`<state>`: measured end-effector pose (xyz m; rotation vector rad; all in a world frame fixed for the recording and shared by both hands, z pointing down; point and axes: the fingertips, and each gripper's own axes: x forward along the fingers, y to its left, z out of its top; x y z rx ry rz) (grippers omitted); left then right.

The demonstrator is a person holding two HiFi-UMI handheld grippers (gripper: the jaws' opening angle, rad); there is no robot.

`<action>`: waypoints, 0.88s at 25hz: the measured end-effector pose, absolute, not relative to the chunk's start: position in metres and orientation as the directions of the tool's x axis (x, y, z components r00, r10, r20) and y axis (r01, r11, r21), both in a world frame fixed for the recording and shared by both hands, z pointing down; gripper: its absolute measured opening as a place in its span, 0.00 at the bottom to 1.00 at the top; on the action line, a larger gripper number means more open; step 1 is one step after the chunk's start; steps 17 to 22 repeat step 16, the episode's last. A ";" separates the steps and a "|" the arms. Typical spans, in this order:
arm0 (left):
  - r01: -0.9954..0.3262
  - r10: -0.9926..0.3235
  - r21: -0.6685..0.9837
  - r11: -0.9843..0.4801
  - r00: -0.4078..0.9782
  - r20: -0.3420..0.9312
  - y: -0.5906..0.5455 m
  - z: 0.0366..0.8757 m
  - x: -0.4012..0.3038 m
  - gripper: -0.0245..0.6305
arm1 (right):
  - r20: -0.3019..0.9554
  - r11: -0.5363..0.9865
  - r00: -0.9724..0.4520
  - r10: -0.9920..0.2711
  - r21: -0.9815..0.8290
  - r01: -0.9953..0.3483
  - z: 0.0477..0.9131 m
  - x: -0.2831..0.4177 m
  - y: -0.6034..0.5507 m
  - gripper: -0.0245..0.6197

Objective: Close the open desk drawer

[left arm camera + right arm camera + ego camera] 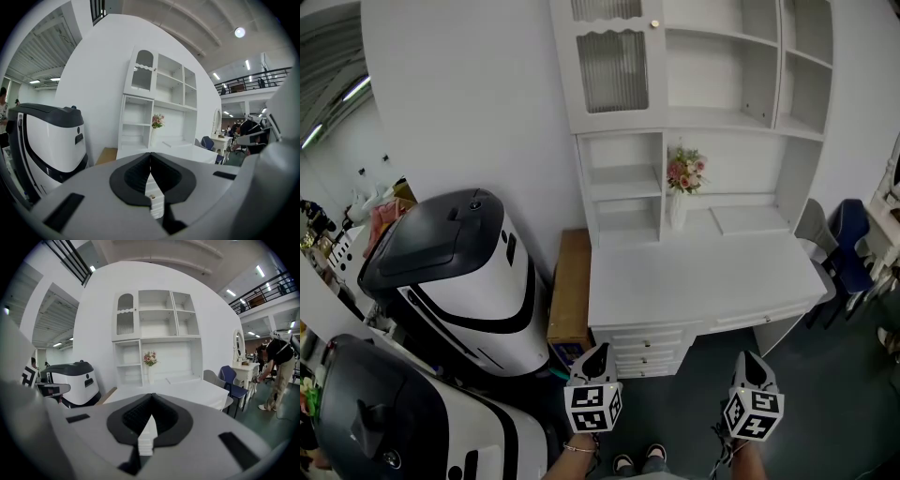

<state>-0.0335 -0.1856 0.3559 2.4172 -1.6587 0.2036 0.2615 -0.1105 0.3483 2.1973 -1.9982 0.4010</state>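
Your left gripper [596,352] and right gripper [753,358]: both jaws closed tip to tip, nothing held. Wide white desk drawer [762,317] juts slightly beneath the white wooden desktop [694,277], ahead, untouched.

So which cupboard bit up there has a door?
The top-left compartment of the white shelf unit: it alone has a ribbed door with a small knob; the others are open.

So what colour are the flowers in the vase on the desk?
The flowers are pink with green leaves; clearest in the head view.
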 end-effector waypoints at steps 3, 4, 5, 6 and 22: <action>-0.934 -0.906 0.088 -0.347 0.358 0.227 -0.185 0.355 -0.037 0.07 | 0.284 -0.105 0.080 -0.955 -0.072 -0.992 0.345 0.260 -0.110 0.05; -0.934 -0.905 0.088 -0.348 0.359 0.227 -0.185 0.355 -0.037 0.07 | 0.285 -0.106 0.080 -0.955 -0.074 -0.992 0.346 0.260 -0.110 0.05; -0.933 -0.905 0.087 -0.349 0.359 0.228 -0.185 0.355 -0.037 0.07 | 0.286 -0.107 0.081 -0.955 -0.078 -0.991 0.346 0.260 -0.109 0.05; -0.933 -0.904 0.085 -0.350 0.361 0.229 -0.185 0.355 -0.038 0.07 | 0.288 -0.109 0.081 -0.954 -0.081 -0.991 0.347 0.260 -0.109 0.05; -0.930 -0.900 0.078 -0.360 0.368 0.233 -0.185 0.357 -0.039 0.07 | 0.290 -0.115 0.086 -0.953 -0.083 -0.990 0.349 0.257 -0.106 0.05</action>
